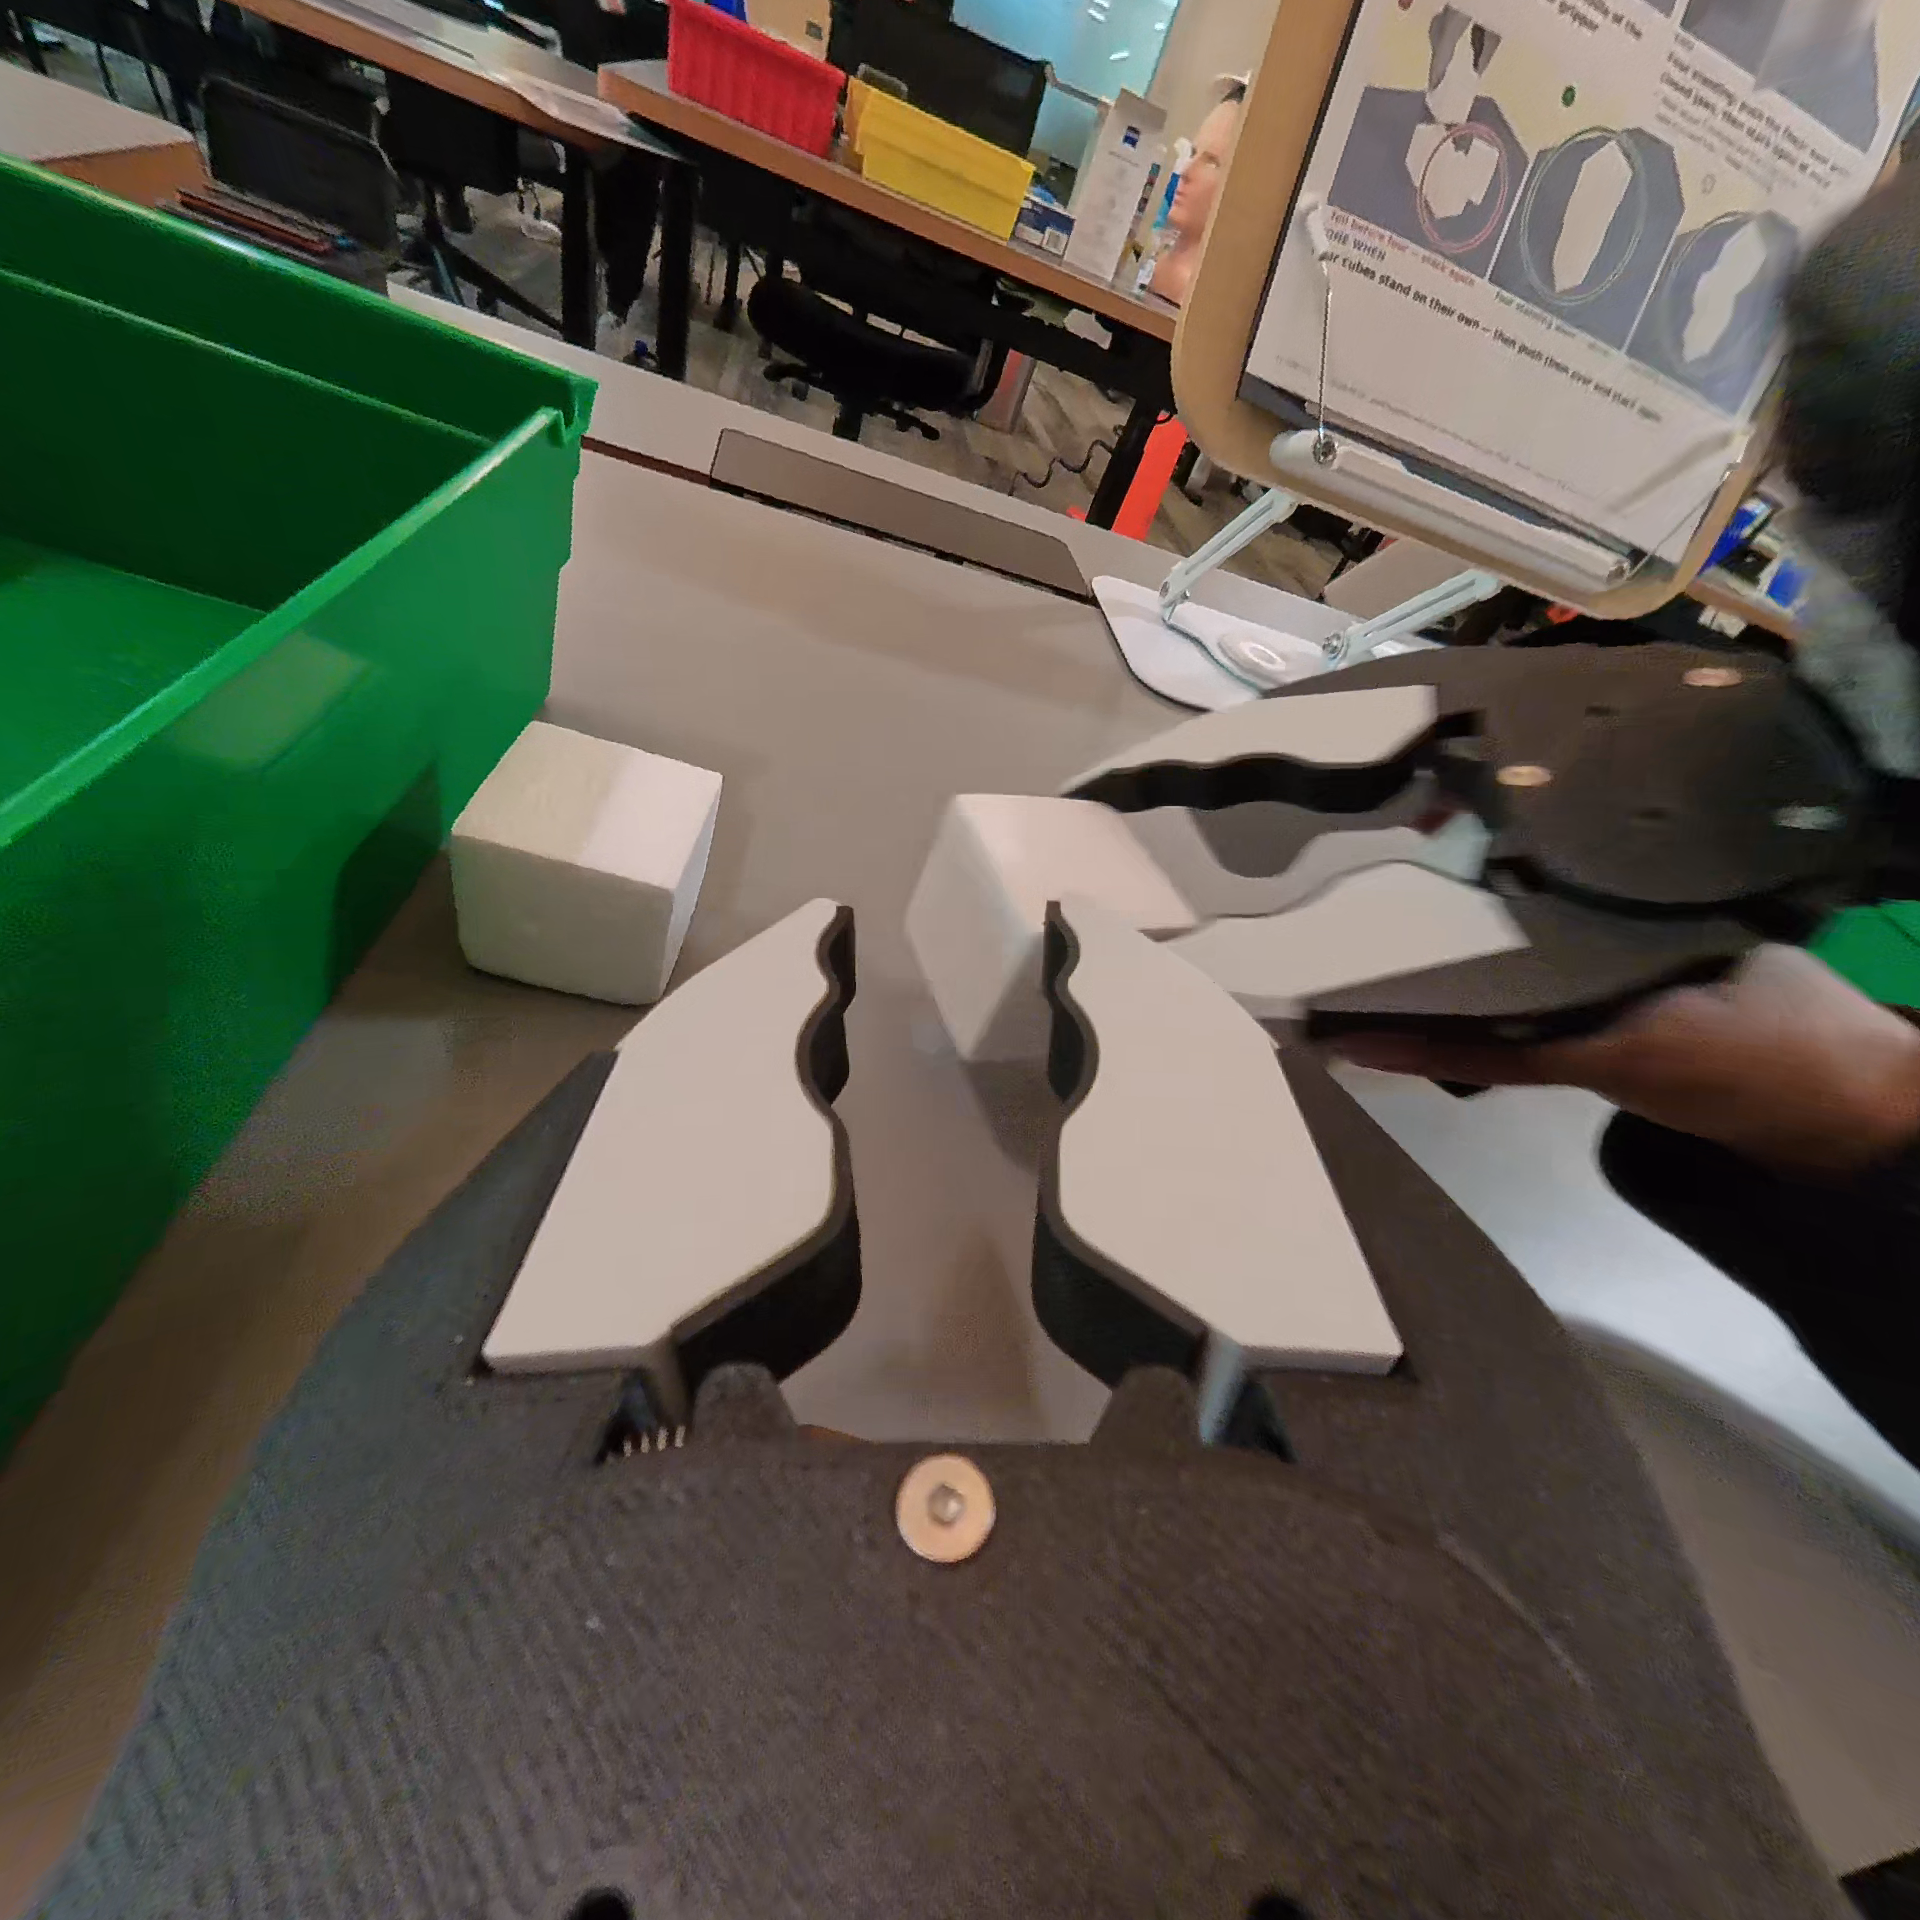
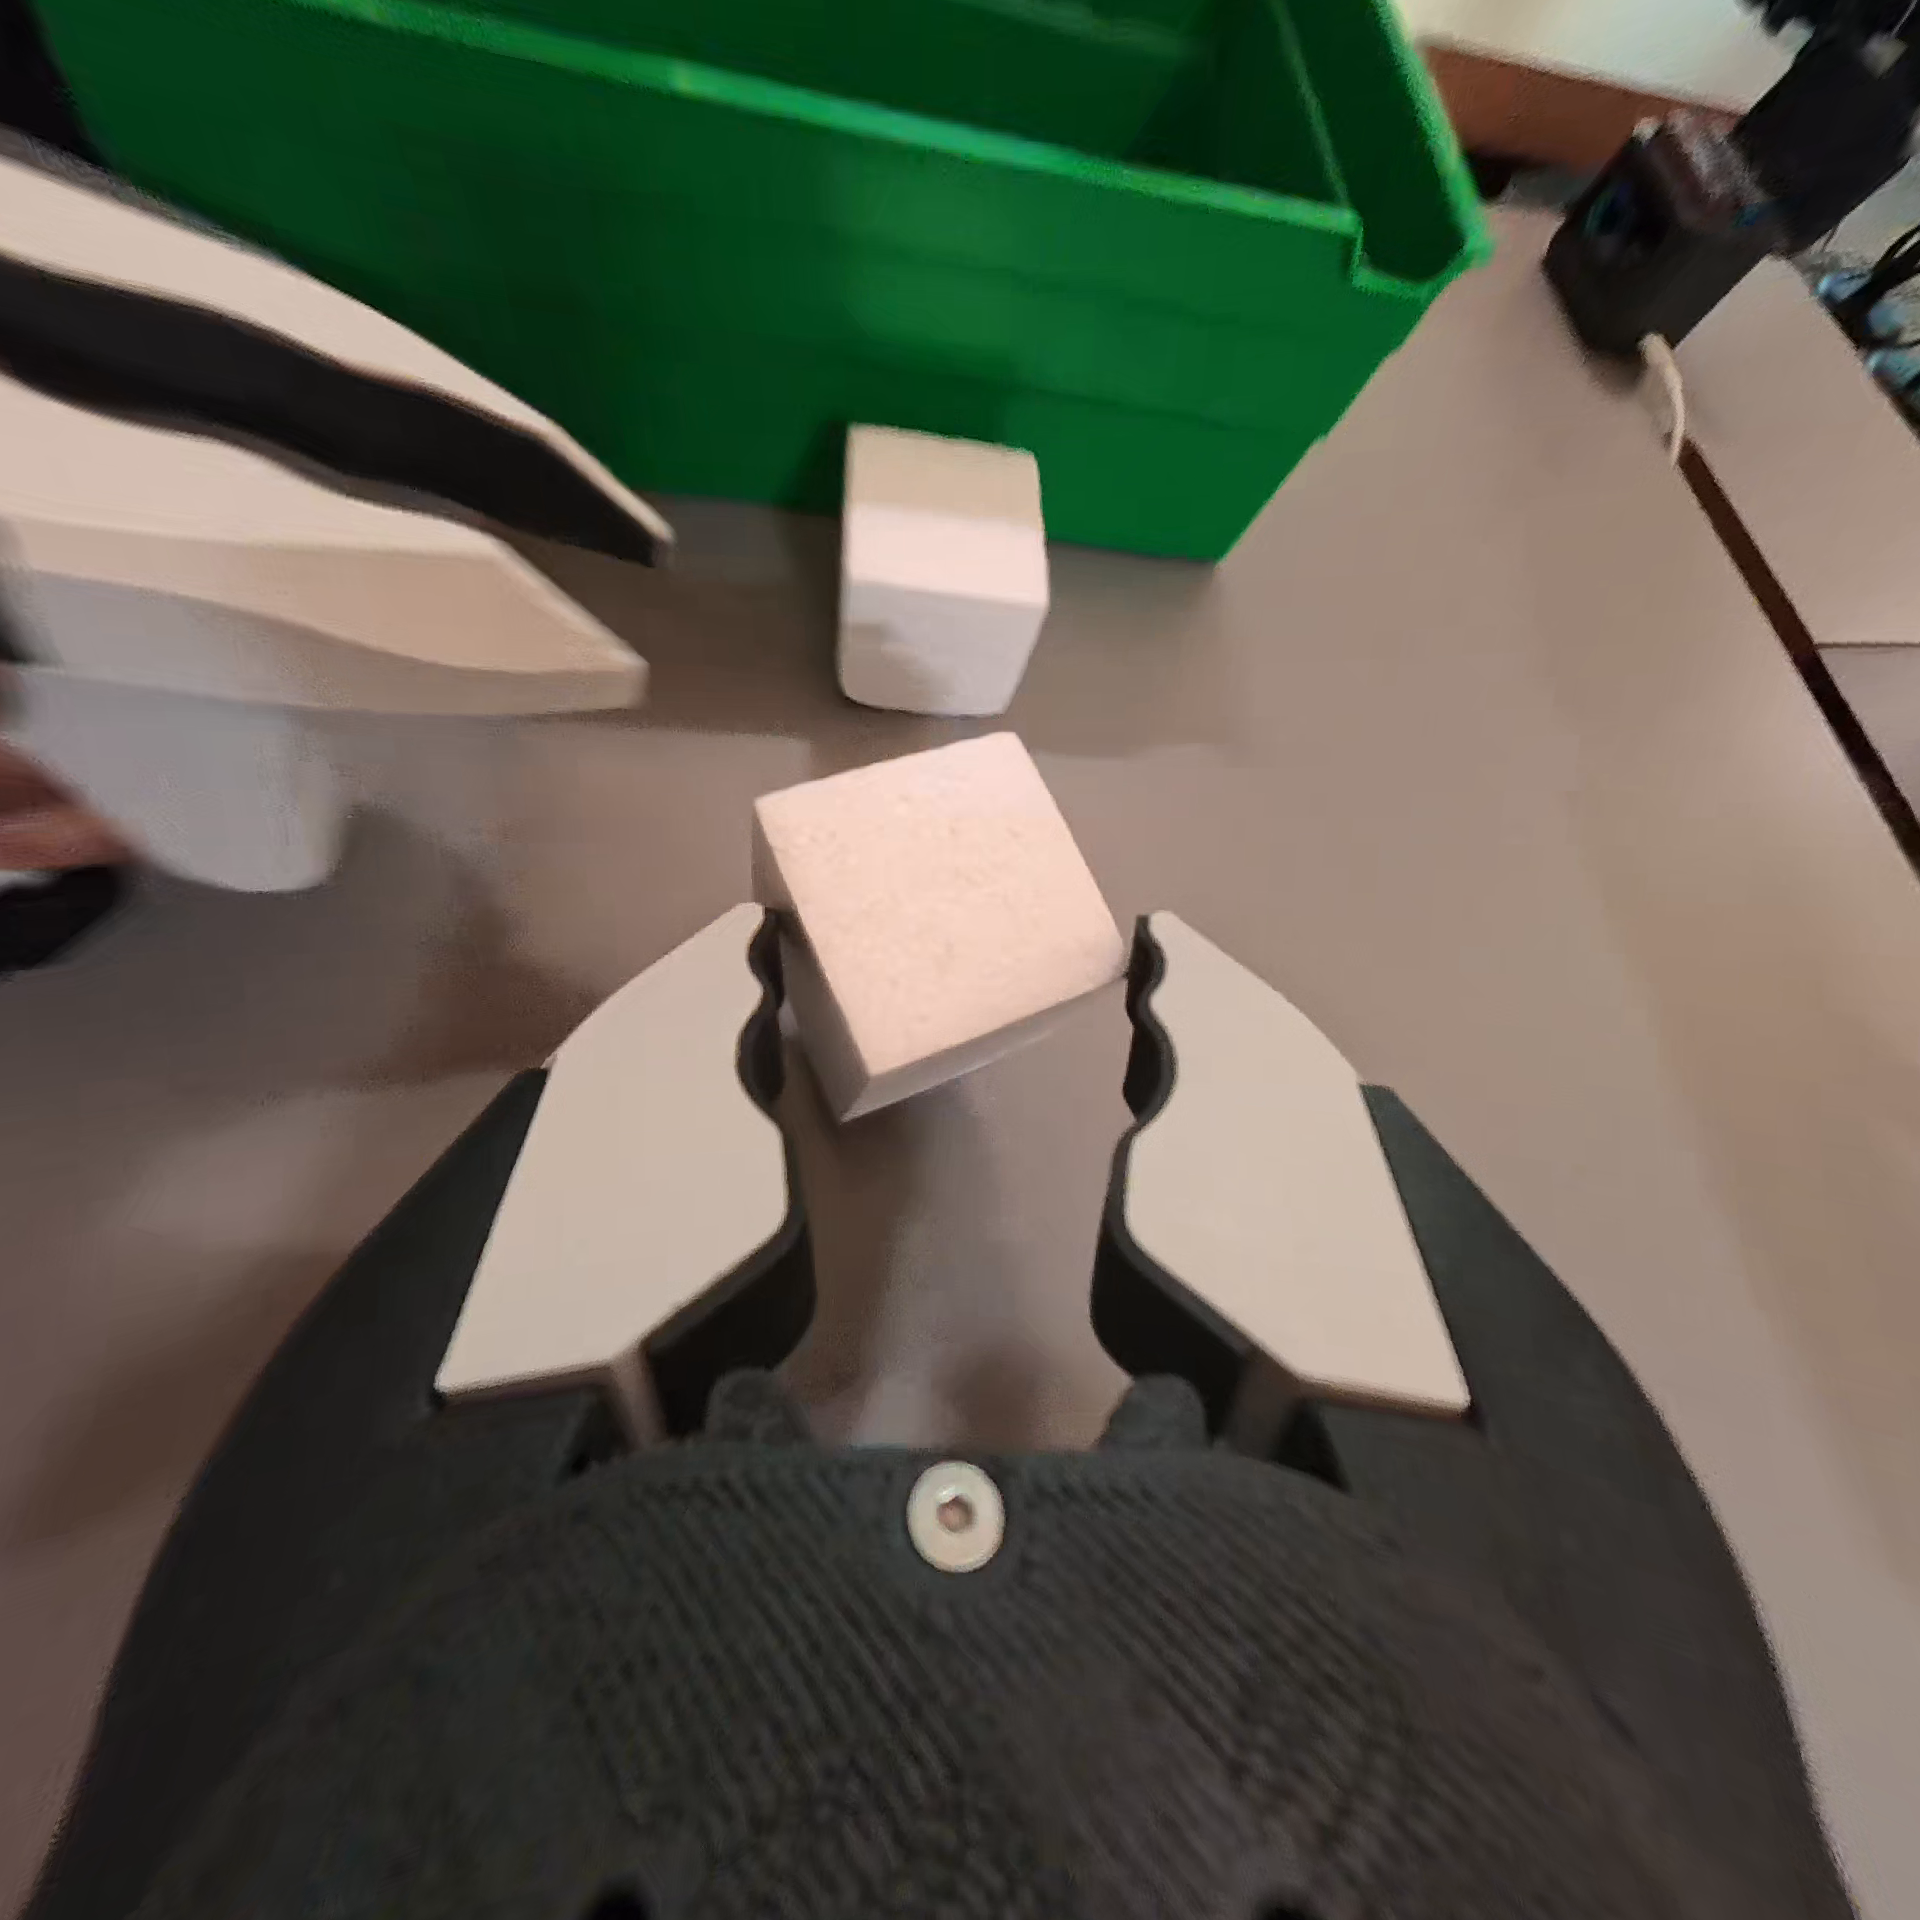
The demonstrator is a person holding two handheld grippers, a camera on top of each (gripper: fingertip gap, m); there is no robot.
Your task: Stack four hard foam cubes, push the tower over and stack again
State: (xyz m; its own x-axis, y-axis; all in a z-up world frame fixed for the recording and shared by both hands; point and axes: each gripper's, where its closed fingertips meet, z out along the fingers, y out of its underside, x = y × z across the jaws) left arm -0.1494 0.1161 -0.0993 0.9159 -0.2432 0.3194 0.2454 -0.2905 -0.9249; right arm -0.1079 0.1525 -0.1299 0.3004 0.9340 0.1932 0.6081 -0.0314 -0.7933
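Observation:
My right gripper (image 2: pixel 945 925) is shut on a white foam cube (image 2: pixel 925 914), gripped tilted at the fingertips just over the grey table (image 2: pixel 1351 831). In the left wrist view this gripper (image 1: pixel 1122 862) comes in from the right with the cube (image 1: pixel 987 914) between its fingers. My left gripper (image 1: pixel 951 914) is open and empty, pointing at that cube from close by. It shows at the upper left of the right wrist view (image 2: pixel 649 613). A second white cube (image 1: pixel 587 862) (image 2: pixel 940 582) rests on the table against the green bin (image 1: pixel 312 623) (image 2: pixel 935 260).
A blurred white block (image 2: pixel 208 790) lies under the left gripper's fingers. A tilted board with a printed sheet on a white stand (image 1: pixel 1507 260) is at the back right. A small black device (image 2: pixel 1662 239) sits past the bin. A person's hand (image 1: pixel 1662 1060) holds the right gripper.

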